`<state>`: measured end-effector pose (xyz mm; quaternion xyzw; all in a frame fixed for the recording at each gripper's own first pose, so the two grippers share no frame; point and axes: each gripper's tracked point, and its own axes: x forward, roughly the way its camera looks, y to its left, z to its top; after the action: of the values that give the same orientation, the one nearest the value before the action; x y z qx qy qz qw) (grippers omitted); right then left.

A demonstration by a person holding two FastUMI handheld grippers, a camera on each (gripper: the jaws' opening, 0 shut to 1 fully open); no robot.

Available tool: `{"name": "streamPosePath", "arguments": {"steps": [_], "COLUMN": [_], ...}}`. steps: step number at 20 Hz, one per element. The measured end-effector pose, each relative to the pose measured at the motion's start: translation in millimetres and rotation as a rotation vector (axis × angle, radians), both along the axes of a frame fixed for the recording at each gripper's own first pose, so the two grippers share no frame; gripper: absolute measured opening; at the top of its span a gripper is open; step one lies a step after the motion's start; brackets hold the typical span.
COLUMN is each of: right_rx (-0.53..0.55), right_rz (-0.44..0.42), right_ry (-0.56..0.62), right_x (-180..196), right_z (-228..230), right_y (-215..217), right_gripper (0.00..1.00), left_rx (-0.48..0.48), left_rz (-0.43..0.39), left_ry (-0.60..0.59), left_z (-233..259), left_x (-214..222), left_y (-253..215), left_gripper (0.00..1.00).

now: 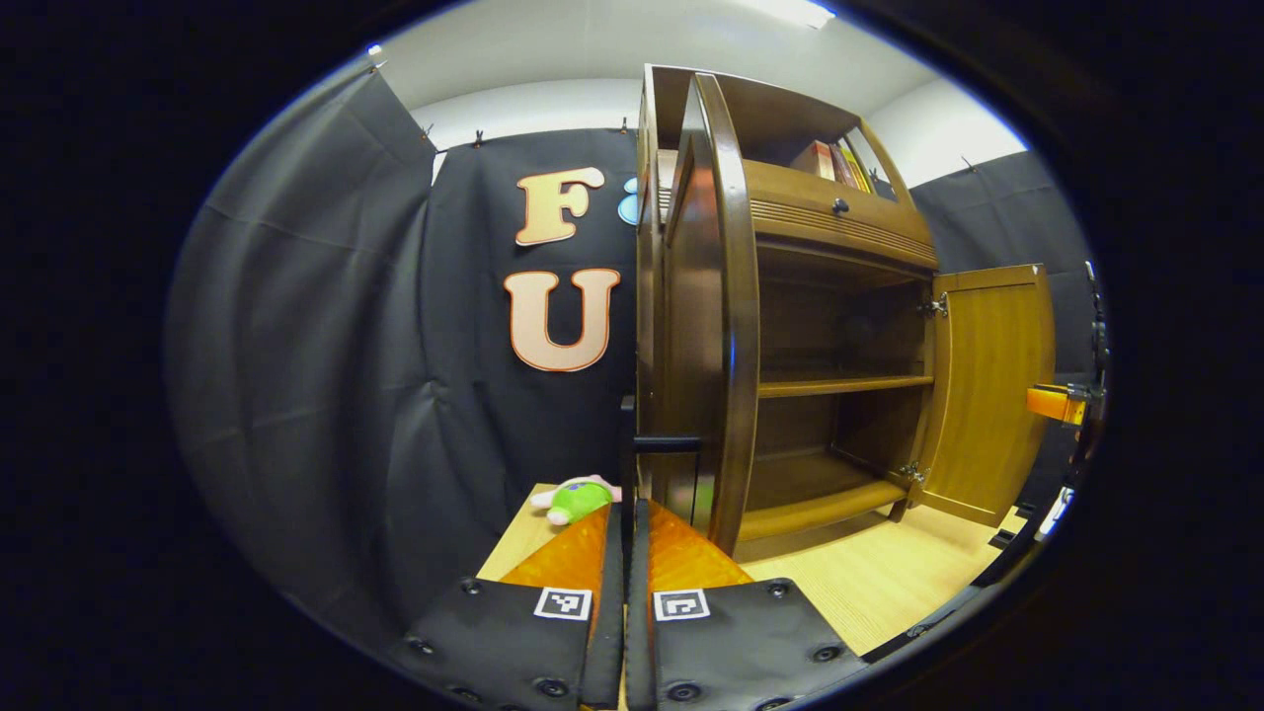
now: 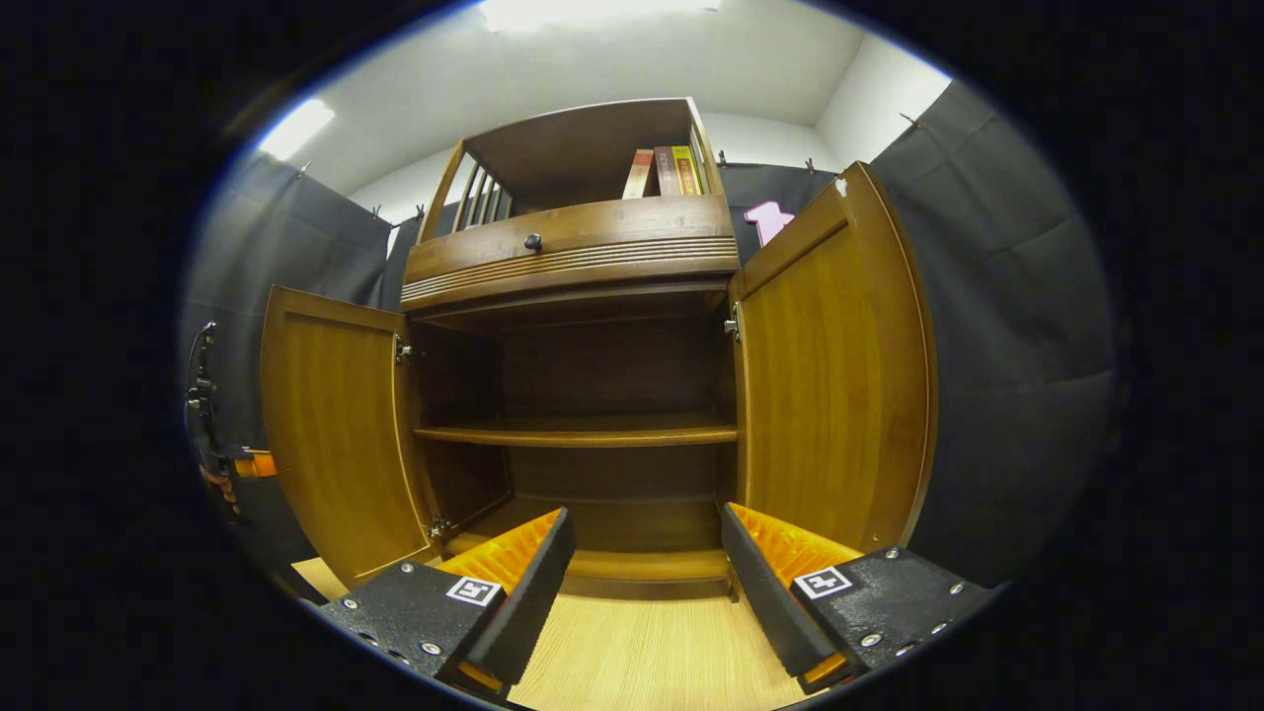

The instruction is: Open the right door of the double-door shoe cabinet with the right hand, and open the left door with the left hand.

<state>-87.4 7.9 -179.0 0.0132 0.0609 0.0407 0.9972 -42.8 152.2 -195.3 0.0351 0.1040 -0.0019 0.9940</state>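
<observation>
Brown wood makes up the shoe cabinet [image 2: 583, 296], which stands straight ahead of the right gripper [image 2: 647, 553] with both lower doors swung open. Its lower compartment has one shelf board [image 2: 578, 433] across the middle and a bottom board below, and both levels look bare. Above the compartment runs a ribbed drawer front with one small dark knob [image 2: 532, 240]. On top sits an open nook holding about three books [image 2: 667, 170], standing upright at its right end; I cannot count them more exactly.

Right gripper: fingers spread wide, holding nothing, low in front of the cabinet's opening. The right door [image 2: 829, 385] stands just to its right, the left door [image 2: 331, 425] to its left. Beyond that left door, at the far left edge, part of the other gripper shows.

Left gripper [image 1: 628, 523]: fingers pressed close together, with only a thin slit between them. A dark bar handle [image 1: 664, 444] on the left door [image 1: 706, 326] lies just ahead of the tips; whether the fingers pinch it I cannot tell. That door stands edge-on directly ahead. To its right the cabinet's inside is open, with the right door [image 1: 992, 385] far right. One green and pink plush toy [image 1: 578, 497] lies on the light wooden floor [image 1: 889, 583], just ahead and left of the fingertips.
</observation>
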Motion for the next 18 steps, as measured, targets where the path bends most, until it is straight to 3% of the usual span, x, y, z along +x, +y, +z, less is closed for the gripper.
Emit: {"name": "streamPosePath", "arguments": {"steps": [1,2,7,8,13,14,18], "right_rx": [0.003,0.006,0.002,-0.002,0.001,0.003,0.005], "right_rz": [0.002,0.004,0.021,0.022,0.016,0.014,0.007], "right_ry": [0.002,0.004,0.007,0.005,0.004,0.006,0.010], "right_x": [2,3,4,5,4,4,6], "right_z": [-1,-2,-4,-3,-3,-4,0], "right_y": [1,3,13,13,7,5,1], "right_gripper": [1.00,0.92,0.92,0.92,0.92,1.00,1.00], "left_rx": [-0.012,-0.025,-0.031,-0.034,-0.047,-0.043,0.009], "left_rz": [-0.002,-0.010,-0.015,-0.007,0.017,0.025,0.074], "left_ry": [-0.004,-0.004,-0.002,0.006,-0.012,-0.025,-0.050], "left_z": [1,3,2,1,27,36,58], "left_x": [-1,-3,-13,-16,-44,-49,-64], "left_y": [1,1,2,2,-9,-14,-28], "left_gripper": [0.09,0.09,0.08,0.04,0.07,0.08,0.08]}}
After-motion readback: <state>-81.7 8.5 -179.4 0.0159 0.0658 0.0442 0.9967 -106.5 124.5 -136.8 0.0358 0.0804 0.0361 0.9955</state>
